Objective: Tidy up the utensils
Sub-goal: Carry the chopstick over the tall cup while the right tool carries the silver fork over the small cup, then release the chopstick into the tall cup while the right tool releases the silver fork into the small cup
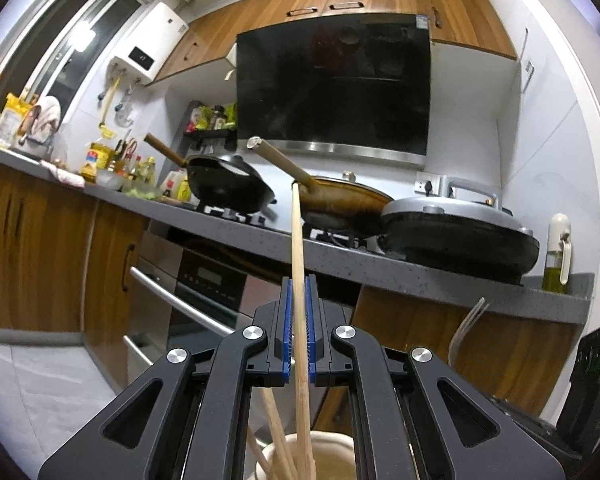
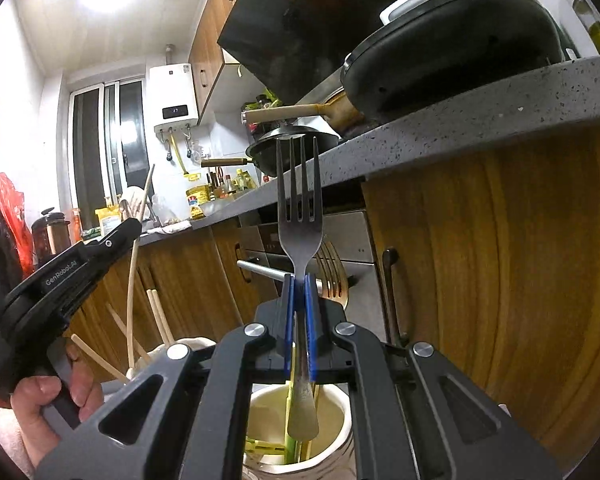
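My left gripper (image 1: 299, 280) is shut on a long wooden chopstick (image 1: 297, 240) that stands upright, its lower end in a cream cup (image 1: 332, 446) holding other chopsticks (image 1: 274, 432). My right gripper (image 2: 299, 278) is shut on the neck of a steel fork (image 2: 299, 208), tines up, handle end just inside a cream cup (image 2: 336, 428). A gold fork (image 2: 332, 276) stands in that cup behind it. In the right wrist view the left gripper (image 2: 134, 226) with its chopstick (image 2: 134, 276) shows at left, over another cup (image 2: 188, 342).
A grey countertop (image 1: 340, 256) carries a black pan (image 1: 228, 184), a brown pan (image 1: 340, 200) and an electric griddle (image 1: 460, 236). An oil bottle (image 1: 558, 256) stands at its right end. Wooden cabinets (image 2: 500, 260) and an oven (image 1: 204, 284) lie below.
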`<action>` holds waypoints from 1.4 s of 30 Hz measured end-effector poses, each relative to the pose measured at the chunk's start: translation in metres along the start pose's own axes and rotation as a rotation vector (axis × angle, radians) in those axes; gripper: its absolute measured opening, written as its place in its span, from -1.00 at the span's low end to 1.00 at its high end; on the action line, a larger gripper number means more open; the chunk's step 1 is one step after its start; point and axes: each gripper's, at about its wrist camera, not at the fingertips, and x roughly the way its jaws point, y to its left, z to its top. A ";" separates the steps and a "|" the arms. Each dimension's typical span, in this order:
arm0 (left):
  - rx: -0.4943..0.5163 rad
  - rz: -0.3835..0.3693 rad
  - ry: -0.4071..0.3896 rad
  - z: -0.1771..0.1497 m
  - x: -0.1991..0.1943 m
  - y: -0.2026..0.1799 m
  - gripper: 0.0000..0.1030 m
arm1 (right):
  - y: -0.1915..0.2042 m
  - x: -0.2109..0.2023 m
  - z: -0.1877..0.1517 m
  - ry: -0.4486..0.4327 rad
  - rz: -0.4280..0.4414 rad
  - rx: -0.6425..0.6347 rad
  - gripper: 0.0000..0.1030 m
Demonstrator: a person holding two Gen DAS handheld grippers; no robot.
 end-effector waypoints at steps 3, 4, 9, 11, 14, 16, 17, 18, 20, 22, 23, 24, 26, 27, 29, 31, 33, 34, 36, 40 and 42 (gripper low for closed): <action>0.017 -0.019 0.009 -0.003 -0.001 0.000 -0.87 | -0.002 0.002 -0.003 0.031 -0.004 -0.001 -0.90; 0.022 -0.026 0.015 -0.004 -0.003 0.001 -0.87 | -0.004 0.002 -0.004 0.046 0.000 0.007 -0.90; 0.043 -0.065 0.019 -0.002 -0.019 0.002 -0.87 | -0.010 0.003 -0.004 0.103 0.008 0.026 -0.90; 0.070 -0.074 0.022 -0.002 -0.027 -0.001 -0.87 | -0.010 0.002 -0.003 0.117 -0.003 0.015 -0.90; 0.114 -0.091 0.039 -0.005 -0.040 -0.006 -0.87 | -0.009 0.001 -0.003 0.152 -0.009 0.006 -0.90; 0.115 -0.103 0.072 -0.010 -0.044 -0.005 -0.87 | -0.007 0.000 -0.004 0.188 -0.026 0.005 -0.90; 0.114 -0.100 0.087 -0.014 -0.046 -0.005 -0.87 | -0.006 -0.002 -0.006 0.201 -0.032 0.006 -0.90; 0.111 -0.101 0.103 -0.017 -0.047 -0.004 -0.87 | -0.005 -0.004 -0.008 0.206 -0.037 0.005 -0.90; 0.097 -0.097 0.132 -0.022 -0.050 0.001 -0.87 | -0.004 -0.009 -0.013 0.204 -0.048 0.003 -0.90; 0.086 -0.094 0.149 -0.026 -0.052 0.004 -0.87 | -0.005 -0.010 -0.017 0.207 -0.045 0.007 -0.90; 0.082 -0.091 0.158 -0.027 -0.053 0.006 -0.87 | -0.006 -0.009 -0.019 0.210 -0.042 0.015 -0.90; 0.078 -0.092 0.166 -0.028 -0.053 0.007 -0.87 | -0.006 -0.009 -0.021 0.211 -0.043 0.017 -0.90; 0.075 -0.089 0.186 -0.031 -0.052 0.010 -0.87 | -0.005 -0.009 -0.023 0.215 -0.061 0.002 -0.90; 0.073 -0.088 0.196 -0.032 -0.051 0.010 -0.87 | -0.004 -0.008 -0.025 0.217 -0.074 -0.012 -0.90; 0.068 -0.086 0.208 -0.034 -0.049 0.011 -0.87 | -0.003 -0.006 -0.025 0.224 -0.090 -0.024 -0.90; 0.068 -0.088 0.214 -0.035 -0.048 0.012 -0.87 | -0.005 -0.003 -0.027 0.241 -0.099 -0.020 -0.90; 0.076 -0.087 0.212 -0.035 -0.048 0.012 -0.87 | -0.009 -0.003 -0.029 0.250 -0.097 -0.013 -0.90; 0.078 -0.086 0.212 -0.034 -0.048 0.011 -0.87 | -0.009 -0.002 -0.029 0.250 -0.095 -0.012 -0.90; 0.080 -0.085 0.209 -0.034 -0.048 0.011 -0.87 | -0.009 -0.003 -0.030 0.250 -0.096 -0.016 -0.89; 0.081 -0.079 0.209 -0.034 -0.048 0.011 -0.87 | -0.007 -0.004 -0.027 0.235 -0.104 -0.031 -0.83; 0.082 -0.073 0.209 -0.033 -0.048 0.011 -0.84 | -0.007 -0.006 -0.027 0.230 -0.110 -0.029 -0.66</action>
